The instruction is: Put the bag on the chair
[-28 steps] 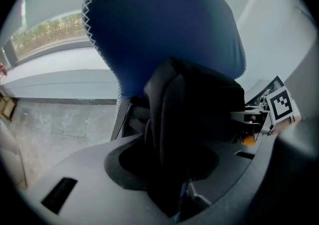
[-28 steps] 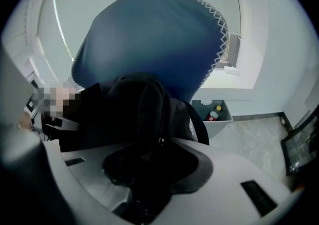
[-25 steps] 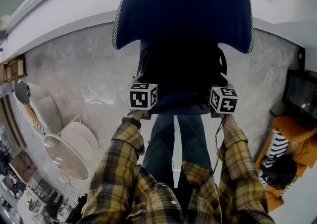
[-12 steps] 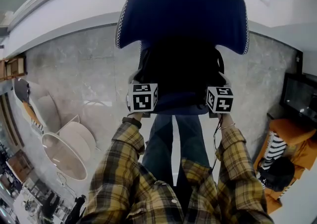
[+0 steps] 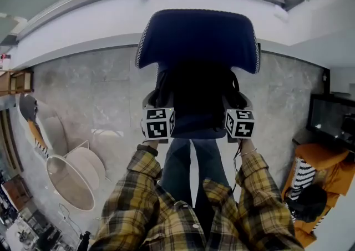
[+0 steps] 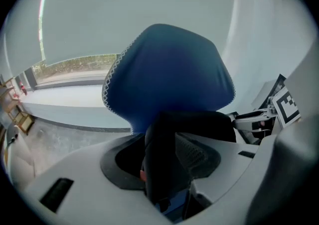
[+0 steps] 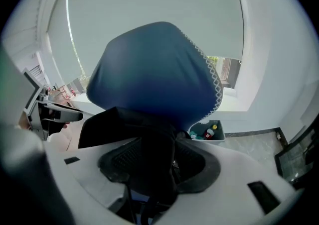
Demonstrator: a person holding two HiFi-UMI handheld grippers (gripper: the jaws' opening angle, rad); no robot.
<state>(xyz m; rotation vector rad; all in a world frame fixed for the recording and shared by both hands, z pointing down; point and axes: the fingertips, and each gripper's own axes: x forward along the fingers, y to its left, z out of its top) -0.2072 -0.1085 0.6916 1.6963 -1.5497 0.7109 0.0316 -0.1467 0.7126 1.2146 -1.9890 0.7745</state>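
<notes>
Black all over, dull and soft-sided: bag (image 5: 195,91) upright on the seat of the chair (image 5: 197,33), leaning against the dark blue backrest with pale zigzag stitching along its edge. Filling the seat from side to side in the head view, top tucked under the backrest's lower edge, only a strip of blue seat showing in front. No print or second colour to make out on it.

Left gripper (image 6: 167,169) at the bag's left flank, jaws just opened and now spread wide, a black edge of the bag standing in the gap, not pinched. Right gripper (image 7: 149,169) at the bag's right flank, jaws likewise just opened wide, a dark strap hanging between the mesh-textured pads (image 7: 123,157), not clamped.

Grey marbled floor (image 5: 94,89) around the chair; yellow plaid sleeves (image 5: 138,189) reaching up from below.
</notes>
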